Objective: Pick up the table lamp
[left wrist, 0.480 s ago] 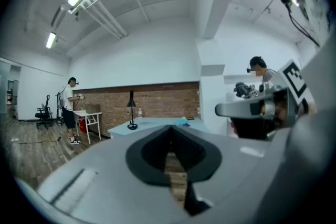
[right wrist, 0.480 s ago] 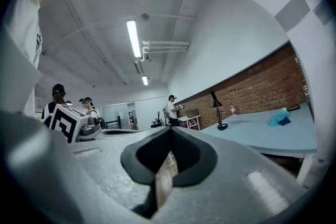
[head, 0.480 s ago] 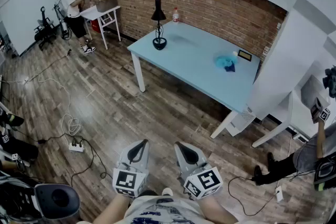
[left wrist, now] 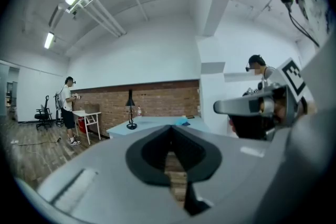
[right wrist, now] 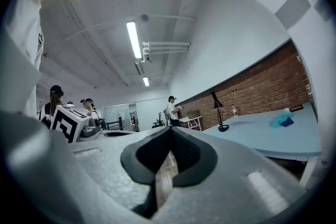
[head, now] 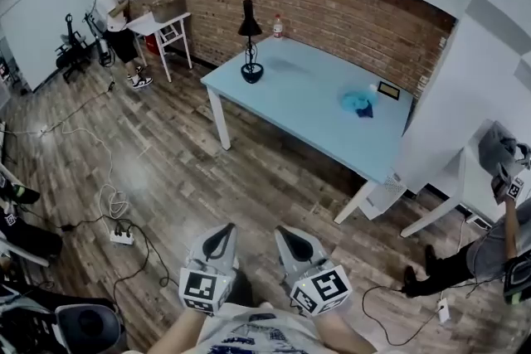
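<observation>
The black table lamp [head: 249, 41] stands upright near the far left corner of the light blue table [head: 315, 108], well ahead of me across the wooden floor. My left gripper [head: 218, 238] and right gripper [head: 292, 238] are side by side low in the head view, far from the lamp, both shut with nothing in them. The lamp [left wrist: 130, 110] looks small and distant above the left gripper [left wrist: 170, 128]. In the right gripper view the lamp [right wrist: 218, 113] stands on the table [right wrist: 273, 136], to the right of the right gripper [right wrist: 170, 129].
A blue cloth [head: 357, 101], a small dark frame [head: 387, 89] and a bottle [head: 277, 26] share the table. A person [head: 112, 12] stands by a white side table [head: 162, 22] at the back left. Cables and a power strip [head: 122, 236] lie on the floor at the left. Another person [head: 506, 244] is at the right edge.
Both grippers keep their places and stay shut. The person at the right edge has shifted, and the view has drifted slightly.
</observation>
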A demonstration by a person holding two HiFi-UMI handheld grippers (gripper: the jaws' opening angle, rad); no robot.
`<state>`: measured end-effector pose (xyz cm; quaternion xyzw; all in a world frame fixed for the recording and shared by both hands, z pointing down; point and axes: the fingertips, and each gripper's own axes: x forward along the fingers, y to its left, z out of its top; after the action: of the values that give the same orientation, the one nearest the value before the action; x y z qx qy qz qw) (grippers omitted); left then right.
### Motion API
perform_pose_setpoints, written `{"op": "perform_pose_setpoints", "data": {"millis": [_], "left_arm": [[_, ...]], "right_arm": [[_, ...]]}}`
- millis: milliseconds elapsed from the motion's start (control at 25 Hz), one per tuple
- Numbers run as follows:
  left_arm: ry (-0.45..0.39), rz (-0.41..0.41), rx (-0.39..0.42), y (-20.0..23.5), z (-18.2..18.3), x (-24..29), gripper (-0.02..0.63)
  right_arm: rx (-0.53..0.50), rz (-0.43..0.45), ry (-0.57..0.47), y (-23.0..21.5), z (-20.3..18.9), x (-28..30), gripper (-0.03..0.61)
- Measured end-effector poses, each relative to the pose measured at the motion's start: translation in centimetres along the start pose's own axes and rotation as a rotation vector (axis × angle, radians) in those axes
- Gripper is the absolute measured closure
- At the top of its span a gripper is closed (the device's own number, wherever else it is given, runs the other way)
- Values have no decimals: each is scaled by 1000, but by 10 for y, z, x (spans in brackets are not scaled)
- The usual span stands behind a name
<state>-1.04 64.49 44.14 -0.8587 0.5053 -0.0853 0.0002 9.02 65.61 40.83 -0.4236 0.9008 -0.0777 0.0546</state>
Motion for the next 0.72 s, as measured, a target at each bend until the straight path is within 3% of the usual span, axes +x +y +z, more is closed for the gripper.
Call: {"op": "perform_pose_setpoints", "data": {"millis": [400, 720], "left_arm": [[0, -41, -17, 50, -19, 65, 621], [8, -85, -9, 143, -14, 153, 621]], "right_arm": [[38, -37, 32, -42, -22, 70, 580], [52, -76, 61, -89, -20, 192, 580]]}}
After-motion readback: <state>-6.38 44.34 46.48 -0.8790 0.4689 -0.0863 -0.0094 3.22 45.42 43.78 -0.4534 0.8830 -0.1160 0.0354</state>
